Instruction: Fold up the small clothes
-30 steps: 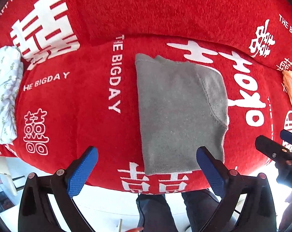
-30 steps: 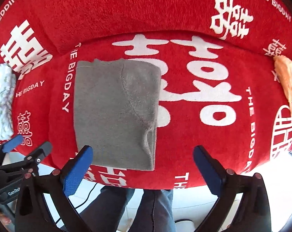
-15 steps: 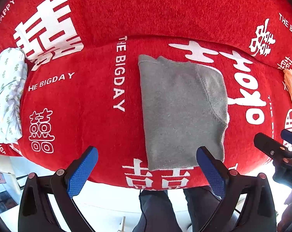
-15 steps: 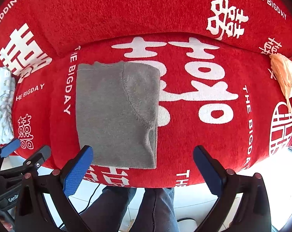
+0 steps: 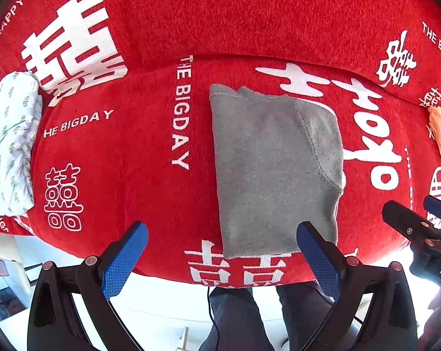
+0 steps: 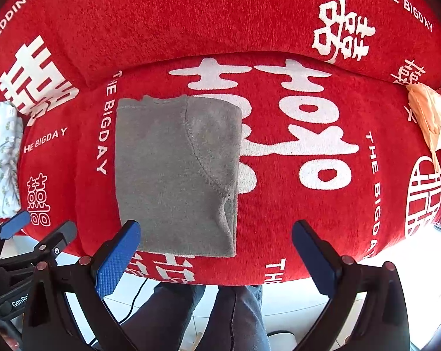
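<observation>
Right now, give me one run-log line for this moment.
left tongs: open, empty | right tongs: open, empty | grey garment: folded, flat on red cover | contact: none

My left wrist camera looks forward and down along the left gripper (image 5: pixel 221 259) from the near edge of the red cover (image 5: pixel 126 152), fairly close. My right wrist camera does the same along the right gripper (image 6: pixel 216 259), set a little rightward. Both share the grey cloth (image 5: pixel 276 169), the white bundle (image 5: pixel 10 149) far left, and each catches the other gripper at its edge
</observation>
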The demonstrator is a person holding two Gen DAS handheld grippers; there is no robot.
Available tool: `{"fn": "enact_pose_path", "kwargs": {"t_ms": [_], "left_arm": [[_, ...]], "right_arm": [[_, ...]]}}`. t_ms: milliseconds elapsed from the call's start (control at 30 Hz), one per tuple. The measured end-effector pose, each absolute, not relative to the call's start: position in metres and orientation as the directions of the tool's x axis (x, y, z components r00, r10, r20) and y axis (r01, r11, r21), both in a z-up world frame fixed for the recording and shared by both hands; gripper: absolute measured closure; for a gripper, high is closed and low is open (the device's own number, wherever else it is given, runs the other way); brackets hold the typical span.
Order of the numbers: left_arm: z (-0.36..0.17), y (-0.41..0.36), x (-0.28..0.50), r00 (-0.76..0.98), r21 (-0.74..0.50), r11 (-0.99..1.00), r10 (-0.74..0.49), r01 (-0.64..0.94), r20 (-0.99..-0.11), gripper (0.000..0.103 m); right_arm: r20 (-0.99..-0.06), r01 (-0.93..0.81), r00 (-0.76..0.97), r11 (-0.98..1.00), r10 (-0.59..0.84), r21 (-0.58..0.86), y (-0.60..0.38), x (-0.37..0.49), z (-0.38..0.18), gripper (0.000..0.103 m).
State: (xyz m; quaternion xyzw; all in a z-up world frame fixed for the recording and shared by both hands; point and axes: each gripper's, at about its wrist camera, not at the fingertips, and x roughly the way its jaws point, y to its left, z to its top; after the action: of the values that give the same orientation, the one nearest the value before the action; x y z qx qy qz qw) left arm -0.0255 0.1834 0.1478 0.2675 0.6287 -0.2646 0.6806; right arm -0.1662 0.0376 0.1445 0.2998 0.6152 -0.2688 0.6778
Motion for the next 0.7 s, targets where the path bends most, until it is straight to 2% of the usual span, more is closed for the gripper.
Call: {"fn": "enact_pose_path", "kwargs": {"t_ms": [700], "left_arm": [[0.1502, 0.1842, -0.0282, 0.079, 0.045, 0.715, -0.014, 0.697, -0.997, 0.001]], "right_arm": [[-0.996, 0.725, 0.094, 0.685, 0.007, 0.074, 0.0387, -0.166, 0.1446, 0.0]]}}
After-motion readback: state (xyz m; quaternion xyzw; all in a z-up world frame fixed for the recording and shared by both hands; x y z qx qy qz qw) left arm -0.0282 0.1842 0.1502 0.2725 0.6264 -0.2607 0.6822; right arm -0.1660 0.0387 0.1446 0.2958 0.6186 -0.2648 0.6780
